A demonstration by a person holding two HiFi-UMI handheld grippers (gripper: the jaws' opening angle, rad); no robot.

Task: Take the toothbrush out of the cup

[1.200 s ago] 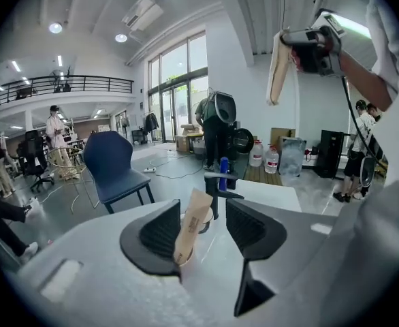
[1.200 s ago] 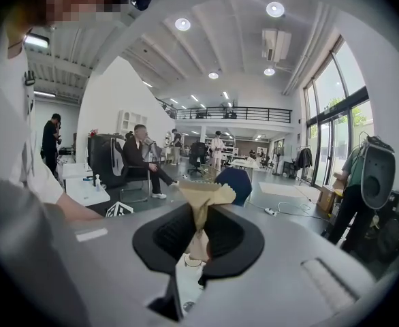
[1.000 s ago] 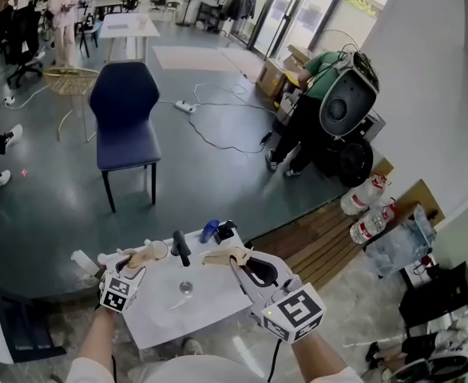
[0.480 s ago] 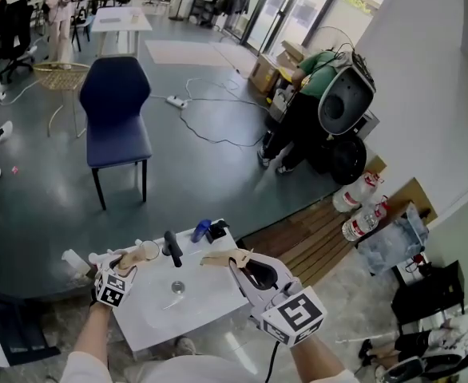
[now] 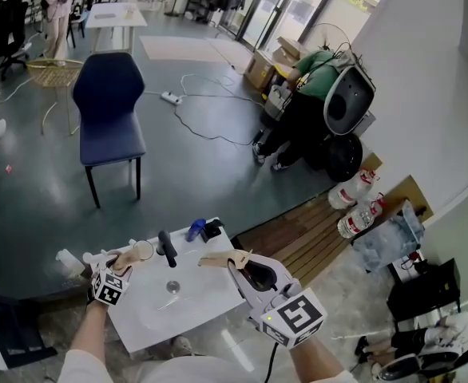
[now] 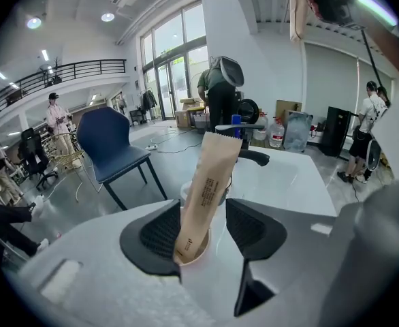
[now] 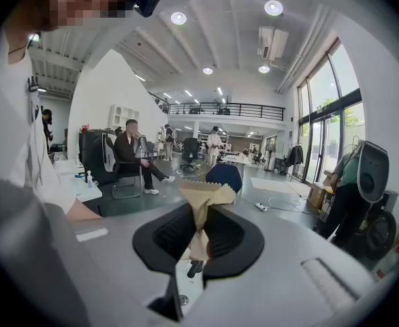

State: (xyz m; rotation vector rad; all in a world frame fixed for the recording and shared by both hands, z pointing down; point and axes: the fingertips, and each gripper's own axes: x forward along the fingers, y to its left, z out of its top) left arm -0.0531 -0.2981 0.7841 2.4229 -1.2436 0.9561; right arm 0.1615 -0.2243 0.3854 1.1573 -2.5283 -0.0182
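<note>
Since the right gripper (image 7: 201,208) is squeezed tight on a brown paper packet (image 7: 205,195), and that packet hangs in the air clear of the cup (image 6: 202,251), I think the pulling-out step is as good as done. I take this packet to be the toothbrush in its wrapper. The brush itself does not show, so that is a guess. It is up over the white sink (image 5: 194,302), to the right of the black tap (image 5: 166,248). The cup is well apart from it, on the left side of the tap.

The left gripper (image 6: 203,204) has the cup between its jaws and looks clamped on it, at the far left edge of the sink top. A second packet (image 6: 212,176) of the same brown paper stands in the cup and leans a little. Nothing is gripping that one.

For the next move, I think the held packet should be carried away from the cup, laid on a bare bit of the sink top and let go. If the second packet is the real toothbrush, the right gripper must go to it, pinch its top and lift it straight up while the left one holds the cup.

The held packet is thin, flat and brown, and its top end fans out above the jaws. It looks light and easy to crumple, so a soft pinch should be enough.
</note>
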